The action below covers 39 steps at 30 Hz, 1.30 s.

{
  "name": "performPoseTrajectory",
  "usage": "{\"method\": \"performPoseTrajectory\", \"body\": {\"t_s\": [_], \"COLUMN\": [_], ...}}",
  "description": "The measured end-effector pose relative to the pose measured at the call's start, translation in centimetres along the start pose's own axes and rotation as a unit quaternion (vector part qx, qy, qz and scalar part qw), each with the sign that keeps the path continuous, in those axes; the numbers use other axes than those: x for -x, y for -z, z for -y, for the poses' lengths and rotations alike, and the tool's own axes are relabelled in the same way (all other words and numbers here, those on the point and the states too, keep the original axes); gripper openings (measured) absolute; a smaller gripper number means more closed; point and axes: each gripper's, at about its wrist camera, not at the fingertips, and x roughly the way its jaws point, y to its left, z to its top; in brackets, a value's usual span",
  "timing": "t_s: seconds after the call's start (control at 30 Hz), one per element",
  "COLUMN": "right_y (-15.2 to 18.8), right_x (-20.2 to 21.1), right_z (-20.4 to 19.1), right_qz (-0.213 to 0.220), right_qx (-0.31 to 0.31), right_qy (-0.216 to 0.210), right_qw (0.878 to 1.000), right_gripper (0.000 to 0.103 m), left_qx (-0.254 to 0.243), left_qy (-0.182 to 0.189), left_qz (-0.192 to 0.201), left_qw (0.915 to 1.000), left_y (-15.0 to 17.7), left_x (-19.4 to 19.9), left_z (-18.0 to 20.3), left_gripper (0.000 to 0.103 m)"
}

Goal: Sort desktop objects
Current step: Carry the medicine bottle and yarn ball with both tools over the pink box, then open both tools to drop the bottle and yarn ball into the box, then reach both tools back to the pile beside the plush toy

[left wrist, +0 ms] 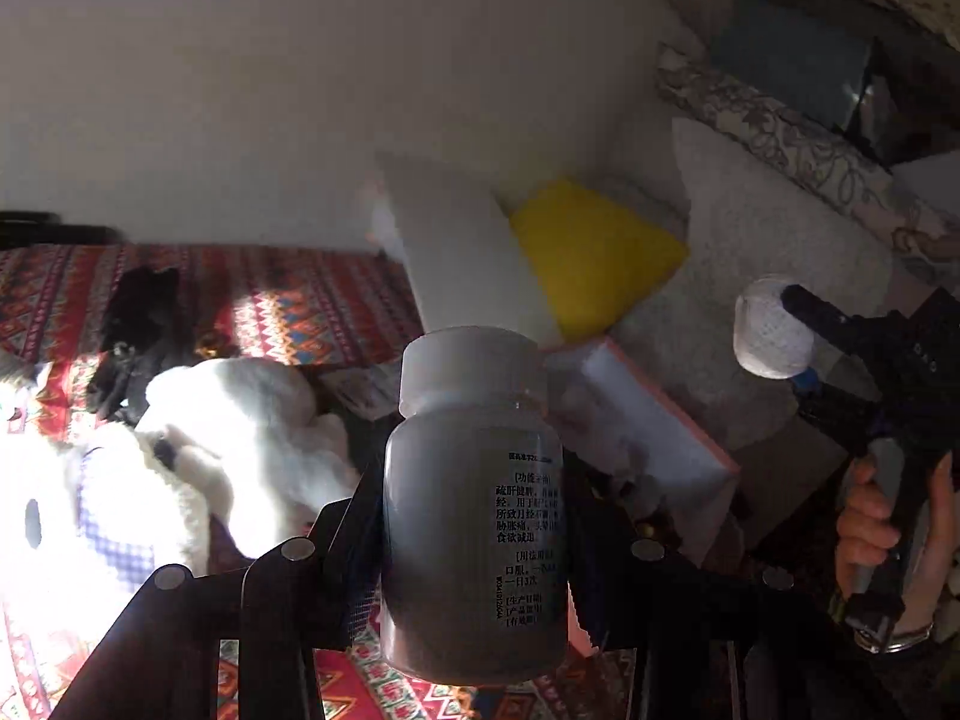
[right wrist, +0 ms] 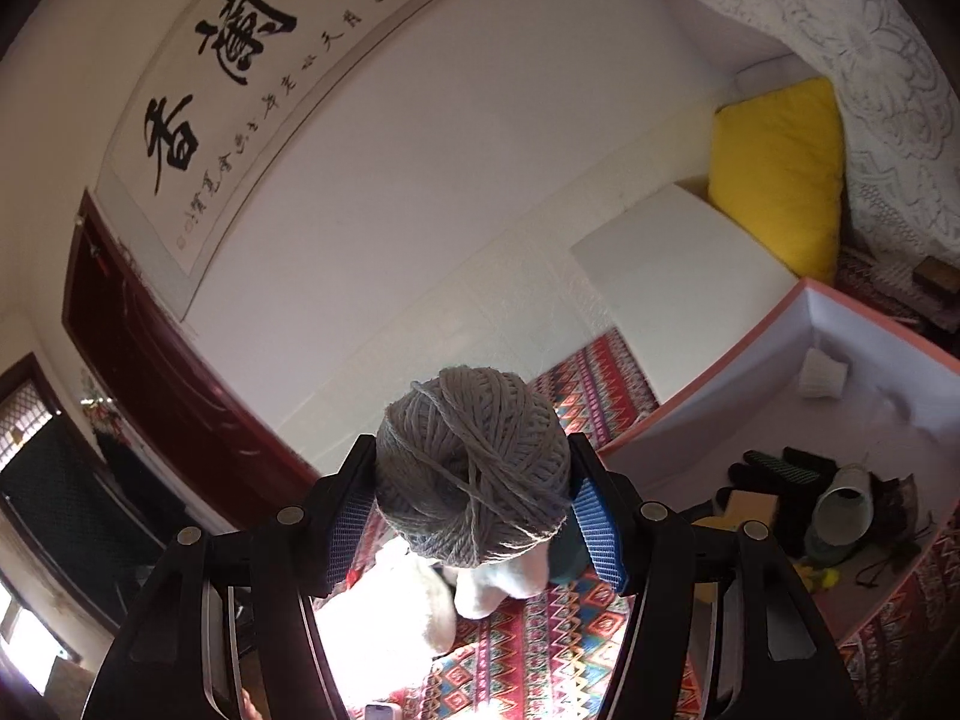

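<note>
Two grippers are each carrying something, both lifted above a red patterned cloth (left wrist: 312, 306). The left gripper (left wrist: 474, 540) is clamped on a grey pill bottle (left wrist: 474, 516), its fingers pressing the bottle's sides; the bottle stands upright with its pale cap (left wrist: 473, 369) on top and black printed text down its label. The right gripper (right wrist: 474, 495) pinches a ball of grey yarn (right wrist: 474, 468) between its blue-padded fingers (right wrist: 597, 531), with loose strands crossing the front of the ball. In the left wrist view the same ball (left wrist: 771, 327) shows at the tip of the right gripper (left wrist: 798, 336), whose handle is gripped by a hand (left wrist: 870, 522).

Below and left of the bottle lies a white plush toy (left wrist: 198, 438) in bright sunlight, with a black object (left wrist: 141, 324) beyond it on the cloth. To the right of the yarn stands an open box with a pink rim (right wrist: 708, 378); it holds a black glove (right wrist: 780, 465), a small white cup (right wrist: 823, 373) and other items too jumbled to name. Behind the box are a white block (right wrist: 666, 276) and a yellow cushion (right wrist: 780, 174) against lace-covered bedding (right wrist: 870, 78). A calligraphy scroll (right wrist: 240, 72) hangs on the white wall.
</note>
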Motion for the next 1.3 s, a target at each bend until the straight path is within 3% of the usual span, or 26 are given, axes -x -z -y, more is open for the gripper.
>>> {"method": "performPoseTrajectory", "body": {"t_s": [0.27, 0.43, 0.53, 0.57, 0.6, 0.63, 0.7, 0.97, 1.3], "right_y": [-2.8, -3.0, -2.7, -2.6, -2.4, -2.2, -2.1, -1.5, 0.3], "right_x": [3.7, 3.3, 1.4, 0.7, 0.1, -0.4, -0.8, -2.0, -5.2], "right_z": [8.2, 13.5, 16.0, 16.5, 16.9, 17.2, 17.1, 14.3, 9.6], "right_qz": [0.053, 0.035, 0.008, -0.003, -0.009, -0.015, -0.017, -0.020, -0.043], "right_qx": [-0.044, -0.070, -0.078, -0.076, -0.075, -0.073, -0.062, -0.011, 0.024], "right_qy": [0.114, 0.166, 0.172, 0.181, 0.197, 0.213, 0.231, 0.252, 0.239], "right_qw": [0.991, 0.983, 0.982, 0.981, 0.977, 0.974, 0.971, 0.967, 0.970], "right_gripper": [0.065, 0.065, 0.066, 0.068, 0.073, 0.077, 0.082, 0.086, 0.087], "left_qx": [-0.045, -0.056, -0.064, -0.062, -0.060, -0.058, -0.056, -0.038, -0.033], "left_qy": [0.068, 0.095, 0.081, 0.069, 0.058, 0.047, 0.035, 0.002, -0.040], "left_qz": [-0.055, -0.095, -0.105, -0.102, -0.100, -0.096, -0.084, -0.066, -0.037], "left_qw": [0.9952, 0.9894, 0.9891, 0.9904, 0.9915, 0.9926, 0.9943, 0.9971, 0.9980], "left_y": [-2.0, -2.6, -2.7, -2.8, -2.9, -2.9, -2.8, -2.3, -1.4], "left_x": [-10.4, -17.3, -20.7, -21.4, -22.1, -22.7, -22.6, -20.3, -13.6], "left_z": [8.9, 12.9, 14.8, 15.0, 15.3, 15.5, 15.6, 12.6, 8.1], "left_gripper": [0.043, 0.043, 0.044, 0.051, 0.071, 0.079, 0.086, 0.088, 0.090]}}
